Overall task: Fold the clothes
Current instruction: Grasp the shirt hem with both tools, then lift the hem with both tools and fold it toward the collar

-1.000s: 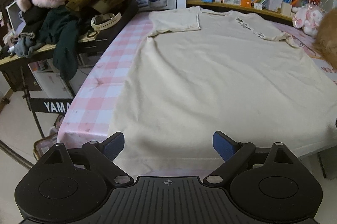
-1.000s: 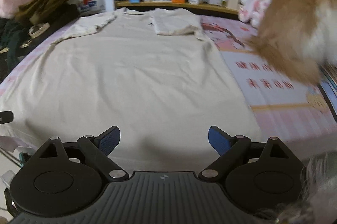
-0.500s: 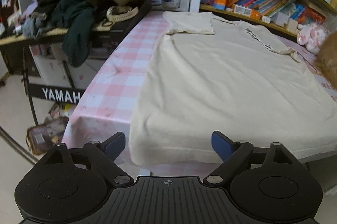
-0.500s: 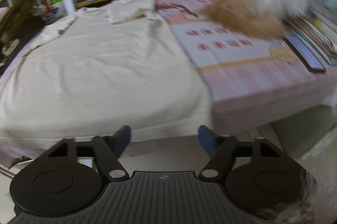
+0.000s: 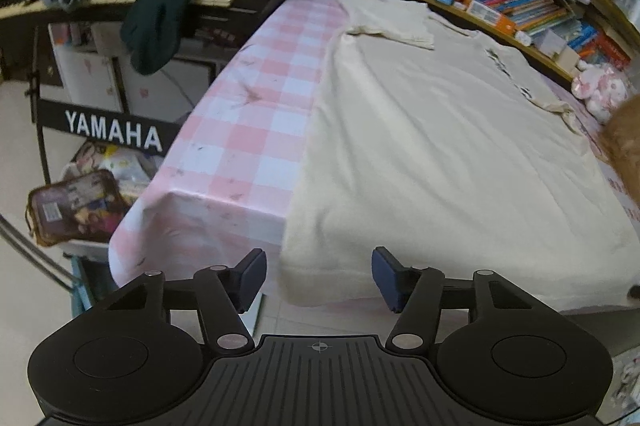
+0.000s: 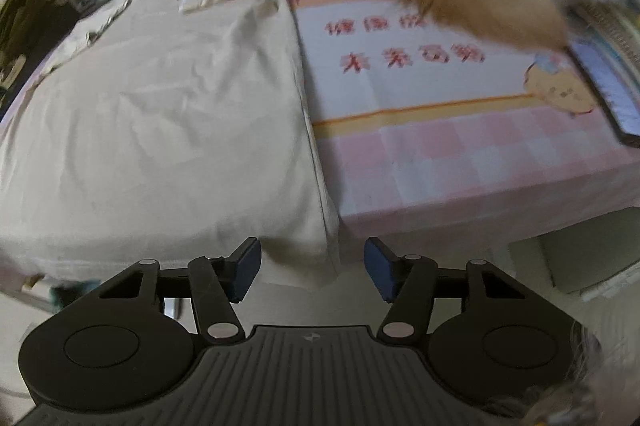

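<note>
On the counter the cream shirt lies flat, sleeves tucked in, body unfolded. Left gripper and right gripper each straddle a hem corner, jaws closing, half-wide, gripping nothing yet.

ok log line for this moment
stage: pre-grasp | left gripper: closing, at shirt hem corner | right gripper: closing, opposite corner

A cream T-shirt lies spread flat on the counter, sleeves folded inward, hem overhanging the near edge.
</note>
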A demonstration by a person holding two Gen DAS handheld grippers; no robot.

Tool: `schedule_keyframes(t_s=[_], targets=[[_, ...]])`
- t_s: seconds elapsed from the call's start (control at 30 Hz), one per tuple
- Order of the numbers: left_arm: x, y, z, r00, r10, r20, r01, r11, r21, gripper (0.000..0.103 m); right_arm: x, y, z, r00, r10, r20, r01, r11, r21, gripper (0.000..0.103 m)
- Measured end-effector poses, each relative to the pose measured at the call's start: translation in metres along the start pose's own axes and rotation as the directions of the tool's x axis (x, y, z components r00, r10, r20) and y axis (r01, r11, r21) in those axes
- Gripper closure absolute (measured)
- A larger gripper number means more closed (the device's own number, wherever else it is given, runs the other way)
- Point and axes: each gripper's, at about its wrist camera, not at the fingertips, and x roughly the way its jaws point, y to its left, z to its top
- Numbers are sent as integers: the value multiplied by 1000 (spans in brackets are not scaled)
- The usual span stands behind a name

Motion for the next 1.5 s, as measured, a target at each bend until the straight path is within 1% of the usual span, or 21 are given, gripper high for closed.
schedule_keyframes(t_s=[0.07,0.17,0.23,0.3,0.33,0.37,0.4,0.43,0.47,0.5,0.53,0.63,0.8,0.93,1.0,1.1,1.2,1.23,1.27,1.4,1.5], targets=[[2,8,2,1000,-14,-1,14,1000,-25,47,4,-4,3,999,22,-26,-22,1000,-7,49],[9,20,5,997,-77,-15,76,995,-67,49,9,-11,10,997,58,-42,-58,998,2,51],[16,23,7,993,-110,-37,107,992,-68,56,14,-13,14,993,90,-81,-90,996,-1,52],[23,25,9,988,-142,-59,138,988,-69,59,18,-15,17,988,108,-107,-109,994,-7,52],[25,26,10,985,-158,-71,153,986,-68,63,20,-15,19,986,117,-121,-119,993,-10,52],[27,26,12,982,-169,-81,164,985,-61,66,22,-16,20,983,126,-134,-129,992,-12,55],[25,25,13,982,-171,-85,167,984,-53,79,23,-17,21,980,136,-144,-140,990,-14,61],[23,24,15,981,-174,-89,171,984,-44,92,23,-18,22,977,147,-153,-151,988,-15,78],[21,23,16,980,-177,-94,174,984,-36,96,20,-18,22,975,162,-150,-167,986,-19,91],[18,22,18,979,-179,-98,177,984,-27,98,16,-17,23,973,177,-148,-182,983,-23,92],[16,20,20,978,-182,-100,182,983,-17,98,13,-17,23,971,191,-145,-197,980,-27,95],[7,12,24,975,-199,-102,203,979,31,98,-4,-12,26,971,205,-124,-213,976,-56,96],[20,12,24,971,-194,-143,202,978,49,98,-3,-5,31,973,182,-143,-196,976,-92,96],[31,15,24,966,-192,-173,203,978,47,89,10,-3,35,972,154,-179,-176,978,-110,93],[36,15,25,965,-189,-184,200,979,46,75,13,-5,32,970,148,-192,-172,978,-118,90],[40,17,24,962,-194,-194,206,978,44,74,18,-3,32,969,140,-203,-165,980,-114,89],[41,18,23,958,-209,-197,219,975,31,79,18,-3,30,971,135,-198,-158,982,-105,90],[41,19,22,958,-207,-197,215,976,23,93,17,-4,30,971,136,-196,-158,982,-101,93],[40,20,21,959,-204,-197,211,977,15,98,17,-4,30,972,136,-193,-157,983,-97,95],[31,16,18,970,-168,-175,170,985,-7,100,11,-4,29,975,125,-182,-143,986,-89,97],[20,11,15,970,-182,-163,183,983,-12,100,2,-4,24,981,108,-164,-123,988,-90,97]])
